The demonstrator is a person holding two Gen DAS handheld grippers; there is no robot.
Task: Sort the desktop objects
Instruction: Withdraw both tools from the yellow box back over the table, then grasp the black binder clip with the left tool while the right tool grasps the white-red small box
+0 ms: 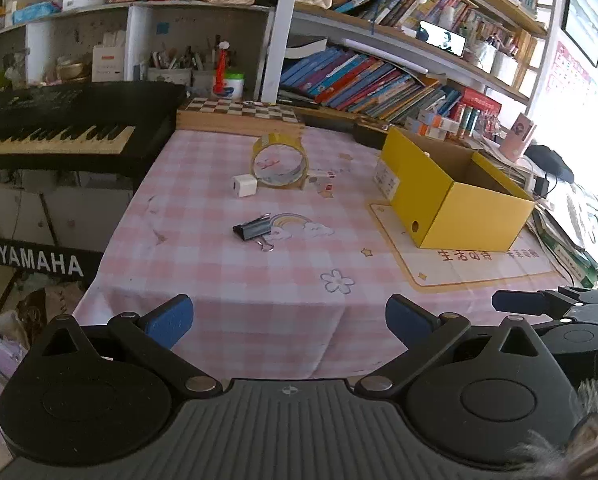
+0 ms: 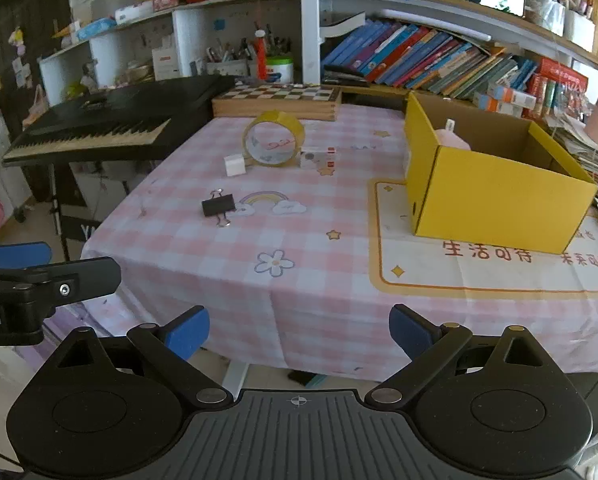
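Observation:
On the pink checked tablecloth [image 1: 227, 280] [image 2: 323, 216] lie a black binder clip [image 1: 251, 229] [image 2: 218, 205], a white cube [image 1: 243, 186] [image 2: 235, 165], an upright roll of yellow tape [image 1: 279, 162] [image 2: 274, 139] and a small white-and-red card pack [image 1: 321, 179] [image 2: 319, 159]. A yellow open box [image 1: 459, 196] [image 2: 495, 200] stands at the right; a pink object [image 2: 453, 139] shows inside it. My left gripper [image 1: 289, 322] is open and empty at the table's near edge. My right gripper [image 2: 299, 332] is open and empty too, also short of the near edge.
A black Yamaha keyboard [image 1: 59, 124] [image 2: 115, 120] stands left of the table. A wooden chessboard box [image 1: 239, 114] [image 2: 277, 100] lies at the back edge, under shelves of books [image 1: 363, 80] [image 2: 419, 56]. A printed mat [image 1: 479, 264] [image 2: 491, 268] lies under the box.

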